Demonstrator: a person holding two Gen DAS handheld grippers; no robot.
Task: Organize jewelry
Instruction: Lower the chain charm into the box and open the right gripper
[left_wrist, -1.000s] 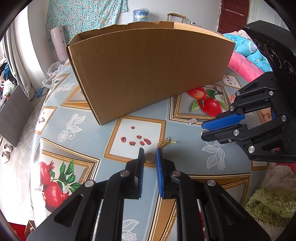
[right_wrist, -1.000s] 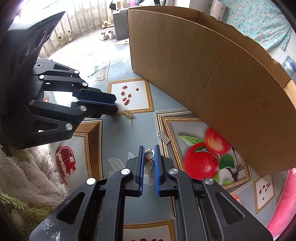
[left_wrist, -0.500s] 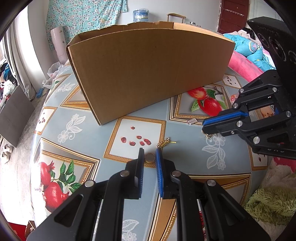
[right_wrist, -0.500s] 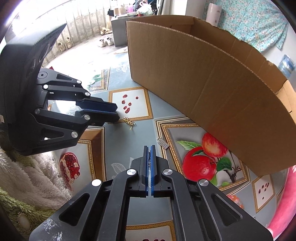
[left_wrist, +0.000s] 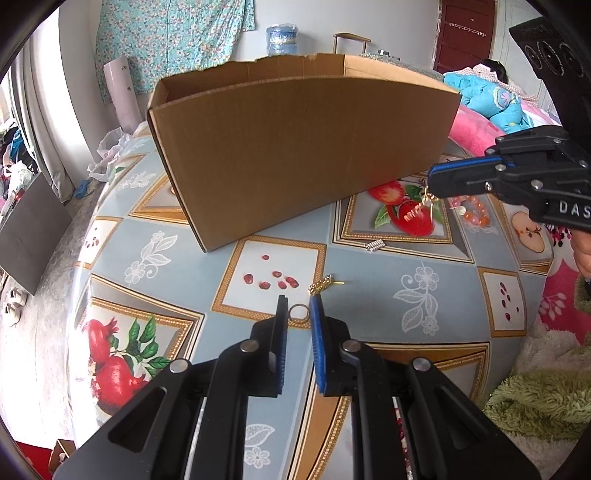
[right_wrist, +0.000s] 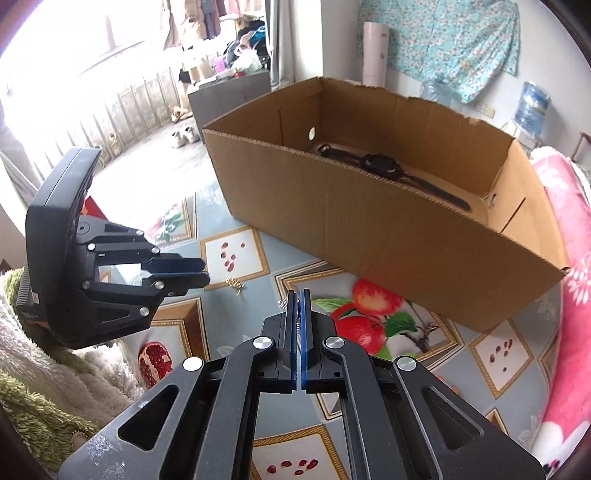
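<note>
My left gripper rests low over the fruit-print table, its pads closed against the sides of a small gold ring. A short gold chain piece lies just past its right fingertip. My right gripper is shut on a gold earring, which hangs under its tips above the table in the left wrist view. The open cardboard box stands just beyond both grippers, with a black watch lying inside. In the right wrist view the left gripper sits at the left, next to the chain piece.
A small silver piece lies on the table before the cardboard box. An orange bead bracelet lies to the right behind the right gripper. A shaggy green and white rug borders the table's right edge, a pink blanket the far side.
The right gripper closed on the earring and lifted it off the table, up toward the box. The left gripper and the ring have not moved.
</note>
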